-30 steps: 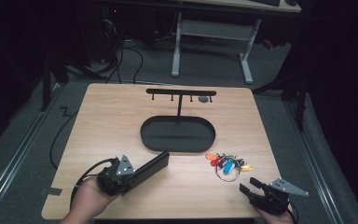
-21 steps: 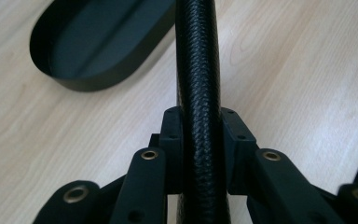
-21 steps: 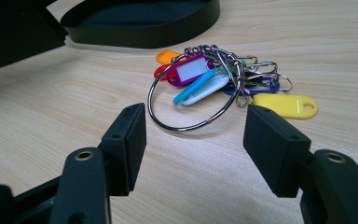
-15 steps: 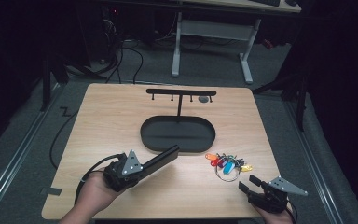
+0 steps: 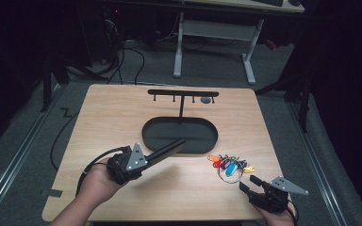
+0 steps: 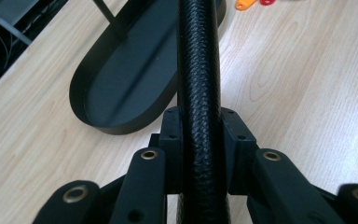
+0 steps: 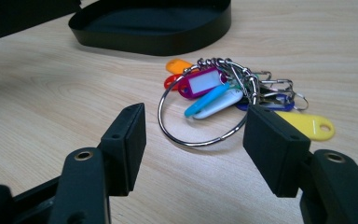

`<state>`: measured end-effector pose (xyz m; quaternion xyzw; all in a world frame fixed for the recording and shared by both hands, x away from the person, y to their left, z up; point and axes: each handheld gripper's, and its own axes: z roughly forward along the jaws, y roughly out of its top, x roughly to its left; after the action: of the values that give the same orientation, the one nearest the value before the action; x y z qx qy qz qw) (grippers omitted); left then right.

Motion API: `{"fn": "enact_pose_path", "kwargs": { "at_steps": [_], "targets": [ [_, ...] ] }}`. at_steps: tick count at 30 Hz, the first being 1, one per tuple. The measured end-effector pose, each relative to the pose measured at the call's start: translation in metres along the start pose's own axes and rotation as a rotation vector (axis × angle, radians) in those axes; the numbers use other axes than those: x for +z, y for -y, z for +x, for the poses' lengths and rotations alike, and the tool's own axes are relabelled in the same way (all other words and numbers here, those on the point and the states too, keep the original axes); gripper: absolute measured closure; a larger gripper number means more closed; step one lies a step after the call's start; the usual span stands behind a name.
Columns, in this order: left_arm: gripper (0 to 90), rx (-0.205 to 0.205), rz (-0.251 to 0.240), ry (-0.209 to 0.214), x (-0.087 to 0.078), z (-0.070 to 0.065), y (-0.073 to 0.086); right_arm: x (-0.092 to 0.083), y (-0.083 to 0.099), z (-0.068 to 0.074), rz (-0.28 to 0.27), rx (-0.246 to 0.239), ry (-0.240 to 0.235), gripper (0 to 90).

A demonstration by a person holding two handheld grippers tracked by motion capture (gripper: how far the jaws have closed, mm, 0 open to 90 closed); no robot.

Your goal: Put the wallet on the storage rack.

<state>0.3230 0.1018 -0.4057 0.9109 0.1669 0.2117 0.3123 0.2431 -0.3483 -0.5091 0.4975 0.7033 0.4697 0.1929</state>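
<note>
Left gripper (image 5: 169,149) clamps a long black textured case (image 6: 198,93).

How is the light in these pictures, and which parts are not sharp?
High view: the table is lit, the room around it is dark. Left gripper view: the black textured bar is sharp, the near jaws are soft. Right gripper view: the key ring is sharp and shiny, the tray behind is slightly blurred.

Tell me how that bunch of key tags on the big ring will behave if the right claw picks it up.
The key bunch will probably hang floppy, since the tags sit loose on a thin wire ring. The smooth ring may slip between the right claw pads. It looks light, so it would likely slide if nudged.
</note>
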Motion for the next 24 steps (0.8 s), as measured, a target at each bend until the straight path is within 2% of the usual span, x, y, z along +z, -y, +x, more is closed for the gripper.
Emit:
{"fn": "enact_pose_path", "kwargs": {
  "at_steps": [6, 7, 10, 14, 17, 20, 24],
  "targets": [
    [73.9, 0.040, 0.002, -0.020, 0.001, 0.004, -0.006, 0.003, 0.001, -0.002, 0.006, 0.005, -0.011, 39.6],
    [73.9, 0.064, 0.005, -0.022, 0.002, 0.005, -0.008, 0.003, 0.002, -0.003, 0.009, 0.007, -0.012, 39.6],
    [73.9, 0.105, 0.019, -0.019, 0.010, 0.007, -0.014, -0.002, 0.003, -0.005, 0.007, 0.017, -0.003, 39.7],
    [73.9, 0.142, 0.028, -0.035, 0.023, 0.014, -0.026, -0.013, 0.003, -0.006, -0.028, 0.028, 0.016, 39.7],
    [73.9, 0.153, 0.028, -0.047, 0.031, 0.019, -0.034, -0.016, 0.003, -0.006, -0.036, 0.027, 0.021, 39.7],
    [74.0, 0.173, 0.049, -0.069, 0.038, 0.023, -0.043, -0.017, 0.003, -0.006, -0.036, 0.031, 0.025, 39.7],
    [74.0, 0.174, 0.022, -0.067, 0.049, 0.031, -0.048, -0.015, 0.005, -0.008, -0.029, 0.036, 0.020, 39.7]
  ]
}}
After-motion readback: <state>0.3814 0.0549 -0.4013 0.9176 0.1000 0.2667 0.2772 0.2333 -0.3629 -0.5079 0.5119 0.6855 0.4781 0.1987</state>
